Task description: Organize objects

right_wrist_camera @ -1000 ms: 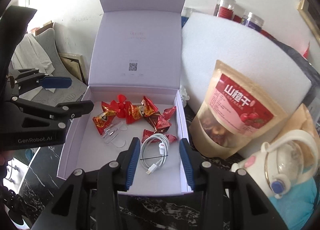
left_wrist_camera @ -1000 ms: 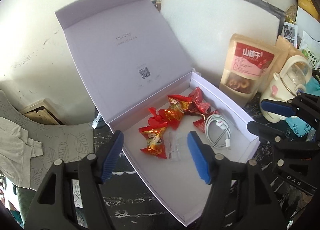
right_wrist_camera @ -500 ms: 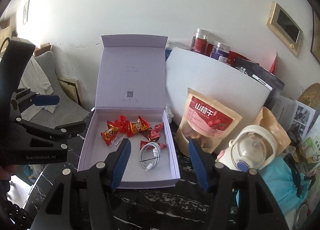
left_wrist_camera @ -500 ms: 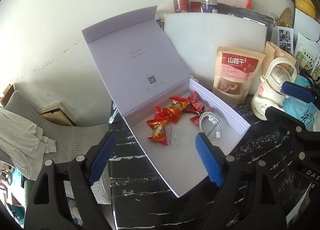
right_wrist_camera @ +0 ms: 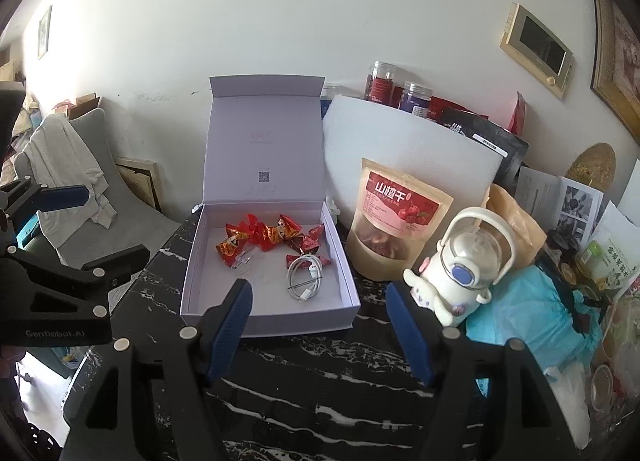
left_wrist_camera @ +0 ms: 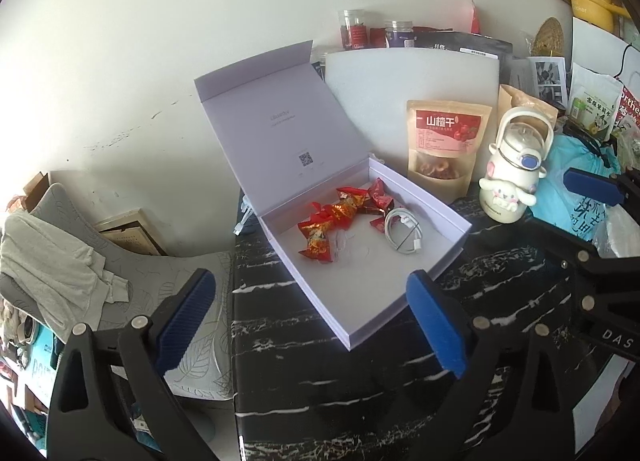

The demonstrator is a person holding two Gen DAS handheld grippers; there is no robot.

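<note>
Right wrist view: both grippers, left gripper (right_wrist_camera: 100, 225) and right gripper (right_wrist_camera: 320, 331), gape empty before the box (right_wrist_camera: 348, 281); candies (right_wrist_camera: 272, 235) and cable (right_wrist_camera: 306, 277) lie inside. Reaching in carelessly could knock its upright lid (right_wrist_camera: 264, 141) shut.

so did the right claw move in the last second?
Yes. The right claw has backed away from the open box; the box looks smaller in its view, and the claw sits before the front wall, not over the cable.
</note>
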